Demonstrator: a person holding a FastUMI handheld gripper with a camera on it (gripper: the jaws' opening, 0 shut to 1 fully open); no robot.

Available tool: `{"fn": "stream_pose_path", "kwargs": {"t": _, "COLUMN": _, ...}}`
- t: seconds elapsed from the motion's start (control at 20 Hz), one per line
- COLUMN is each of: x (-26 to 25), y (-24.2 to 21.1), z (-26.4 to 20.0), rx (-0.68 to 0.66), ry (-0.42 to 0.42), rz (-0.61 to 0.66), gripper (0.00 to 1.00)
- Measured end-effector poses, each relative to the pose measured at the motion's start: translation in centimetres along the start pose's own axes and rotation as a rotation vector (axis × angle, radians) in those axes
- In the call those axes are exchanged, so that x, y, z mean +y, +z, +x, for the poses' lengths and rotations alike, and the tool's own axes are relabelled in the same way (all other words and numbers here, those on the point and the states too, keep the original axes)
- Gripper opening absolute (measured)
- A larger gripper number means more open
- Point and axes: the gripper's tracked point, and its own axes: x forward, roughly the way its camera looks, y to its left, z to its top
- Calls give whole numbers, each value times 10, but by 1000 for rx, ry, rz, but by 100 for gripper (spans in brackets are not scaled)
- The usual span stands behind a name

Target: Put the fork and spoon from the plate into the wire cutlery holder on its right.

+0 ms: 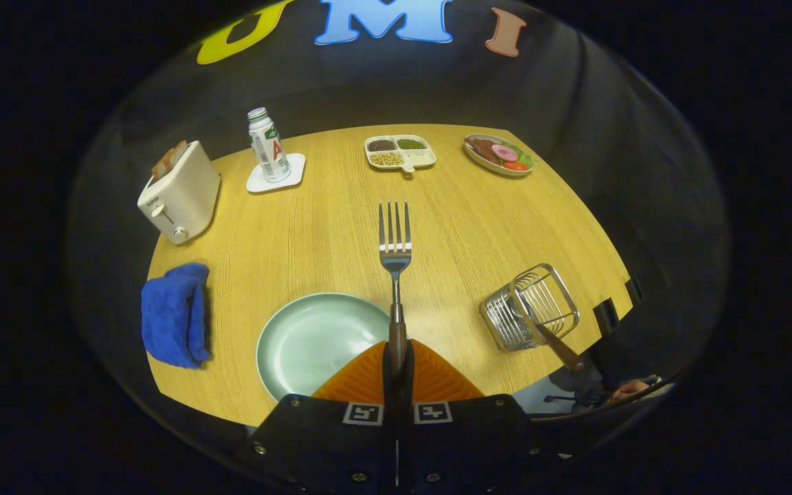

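Tongs (397, 357) clamped on steel fork (394, 251), lifted above pale-green round plate (313, 340). Wooden-handled spoon (555, 344) already in wire cutlery holder (530, 307) at three o'clock; fork left.

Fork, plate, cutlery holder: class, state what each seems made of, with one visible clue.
Fork, clamped between the gripper fingers: polished metal tines, glinting; darker handle, perhaps wood. Plate: glossy pale green, probably ceramic or melamine. Cutlery holder: shiny metal wire, see-through bars.

Gripper-mounted fisheye looks down over the table (313, 227).
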Motion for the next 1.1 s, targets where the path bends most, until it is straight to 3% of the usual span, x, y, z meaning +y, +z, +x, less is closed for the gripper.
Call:
{"fn": "stream_pose_path", "kwargs": {"t": 0.6, "x": -64, "y": 23, "z": -5, "rx": 22, "ry": -92, "rz": 172, "gripper": 2}}
{"fn": "stream_pose_path", "kwargs": {"t": 1.1, "x": -96, "y": -12, "z": -7, "rx": 150, "ry": -139, "rz": 349, "gripper": 2}}
